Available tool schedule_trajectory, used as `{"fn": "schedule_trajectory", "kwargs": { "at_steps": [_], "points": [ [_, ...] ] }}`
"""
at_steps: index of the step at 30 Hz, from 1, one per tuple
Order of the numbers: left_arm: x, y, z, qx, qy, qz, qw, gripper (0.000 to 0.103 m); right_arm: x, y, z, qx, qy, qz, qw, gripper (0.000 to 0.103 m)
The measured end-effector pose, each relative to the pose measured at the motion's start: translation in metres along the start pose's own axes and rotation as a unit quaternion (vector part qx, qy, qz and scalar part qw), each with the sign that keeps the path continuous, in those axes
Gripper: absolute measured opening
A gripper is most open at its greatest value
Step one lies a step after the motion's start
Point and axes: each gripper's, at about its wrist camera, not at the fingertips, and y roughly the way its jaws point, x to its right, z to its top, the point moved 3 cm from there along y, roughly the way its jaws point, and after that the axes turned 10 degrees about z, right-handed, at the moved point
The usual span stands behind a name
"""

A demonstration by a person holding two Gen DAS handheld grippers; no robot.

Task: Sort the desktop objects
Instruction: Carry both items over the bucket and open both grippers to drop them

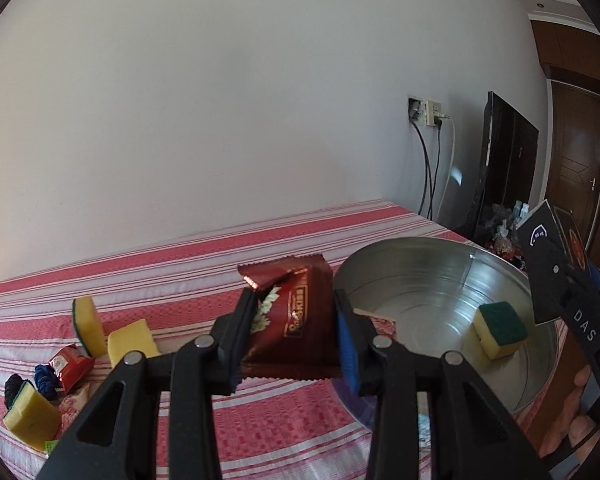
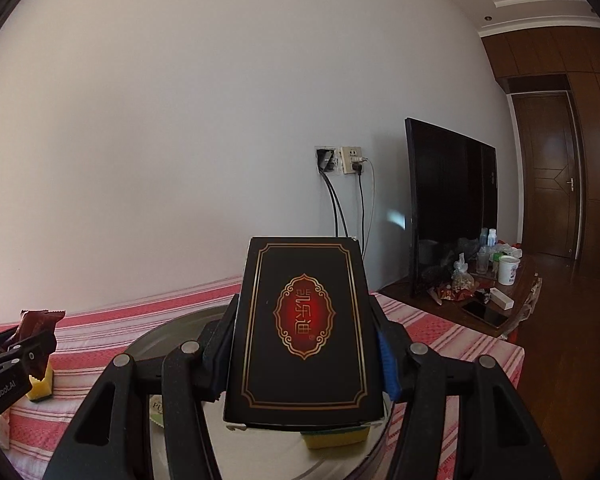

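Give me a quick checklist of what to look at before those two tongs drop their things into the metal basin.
1. Left tongs gripping the red snack packet: ok, pads press both its sides.
2. Right tongs gripping the black box: ok, clamped on both edges.
3. Metal basin has room: ok, only one yellow-green sponge and a flat card inside.
4. Packet over the basin: not ok, it hangs beside the rim, above the striped cloth.
5. Box over the basin: ok, the basin lies right under it.
6. Tongs clear of each other: ok, they sit apart.
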Motion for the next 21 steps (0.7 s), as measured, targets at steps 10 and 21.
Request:
{"fn": "schedule_trajectory", "kwargs": {
  "at_steps": [10, 21],
  "points": [
    [0.065, 0.017, 0.012, -0.009, 0.038, -0.036, 0.9986, 0.037, 0.020, 0.017, -0.003, -0.036, 0.003, -0.016, 0.999, 0.059],
    [0.077, 0.042, -0.002, -0.039, 0.058, -0.025, 0.9973, 0.037, 0.022, 0.041, -0.015, -0.083, 0.005, -0.005, 0.997, 0.059]
  ]
}}
